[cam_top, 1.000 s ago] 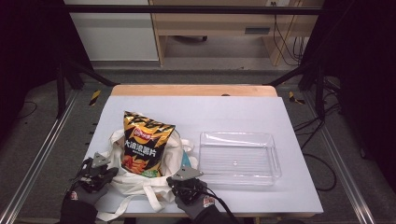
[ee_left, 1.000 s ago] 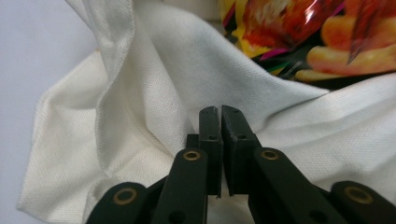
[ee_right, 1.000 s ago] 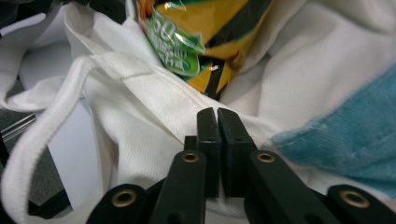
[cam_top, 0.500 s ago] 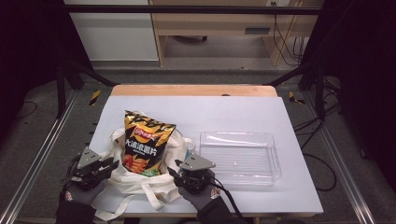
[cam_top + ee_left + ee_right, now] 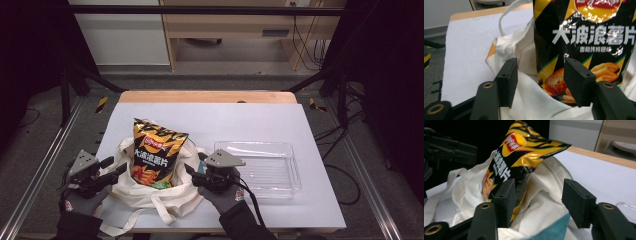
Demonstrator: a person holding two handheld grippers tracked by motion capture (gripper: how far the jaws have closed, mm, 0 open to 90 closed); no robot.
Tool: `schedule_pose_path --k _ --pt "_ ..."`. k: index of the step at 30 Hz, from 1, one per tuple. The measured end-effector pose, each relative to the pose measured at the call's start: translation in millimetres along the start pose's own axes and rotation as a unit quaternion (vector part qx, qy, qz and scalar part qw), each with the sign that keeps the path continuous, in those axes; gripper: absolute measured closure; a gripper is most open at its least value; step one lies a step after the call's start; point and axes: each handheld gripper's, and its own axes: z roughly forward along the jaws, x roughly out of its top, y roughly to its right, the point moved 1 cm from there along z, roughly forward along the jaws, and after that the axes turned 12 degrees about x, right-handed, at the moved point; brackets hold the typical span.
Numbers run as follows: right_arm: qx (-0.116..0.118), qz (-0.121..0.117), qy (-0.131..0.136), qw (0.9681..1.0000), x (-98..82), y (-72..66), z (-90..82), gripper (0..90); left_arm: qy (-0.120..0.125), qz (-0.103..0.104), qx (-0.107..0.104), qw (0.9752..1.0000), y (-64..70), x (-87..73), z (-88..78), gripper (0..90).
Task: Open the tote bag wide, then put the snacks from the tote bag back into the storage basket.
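Note:
A black and yellow chip bag (image 5: 155, 152) stands upright inside a white cloth tote bag (image 5: 145, 197) on the near left of the table. My left gripper (image 5: 116, 167) hovers at the tote's left side and my right gripper (image 5: 196, 164) at its right side, both pointing inward. Both sets of jaws have just been opening. In the left gripper view the left gripper (image 5: 541, 82) is open, with tote cloth (image 5: 524, 100) and the chip bag (image 5: 584, 37) beyond its pads, untouched. In the right gripper view the right gripper (image 5: 540, 200) is open over the tote's rim (image 5: 541, 215), gripping nothing.
A clear plastic tray (image 5: 270, 167) sits just right of my right hand on the white table top (image 5: 240, 120). The tote's handles (image 5: 167, 212) trail toward the table's near edge. Metal frame rails run along both sides of the table.
Both grippers have risen from the tote's front edge and their jaws have spread apart. The tote and chip bag stay where they were.

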Motion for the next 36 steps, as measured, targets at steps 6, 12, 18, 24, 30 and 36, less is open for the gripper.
schedule_pose_path --k 6,12,18,24,30,36 --pt "-0.011 0.001 0.011 0.9999 11.9 7.6 -2.8 41.7 0.015 -0.01 -0.001 0.9998 -4.7 11.0 -5.0 40.7" --pt "-0.02 0.003 0.024 0.9995 21.3 12.5 -6.9 41.5 0.028 -0.012 -0.001 0.9995 -9.2 26.7 -6.3 40.3" --pt "-0.024 0.009 0.029 0.9992 25.9 17.2 -8.5 42.3 0.045 -0.02 -0.001 0.9988 -12.3 43.2 -6.8 40.3" --pt "-0.028 0.013 0.03 0.9991 30.7 21.6 -3.9 43.2 0.059 -0.025 -0.002 0.9979 -12.8 58.1 -6.0 40.4" --pt "-0.024 0.021 0.037 0.9988 32.7 23.3 0.3 44.9 0.063 -0.023 -0.001 0.9978 -8.7 67.9 -0.4 40.7" --pt "-0.027 0.027 0.032 0.9987 38.7 26.1 7.4 48.2 0.059 -0.022 -0.002 0.998 -4.2 74.2 10.9 41.2"
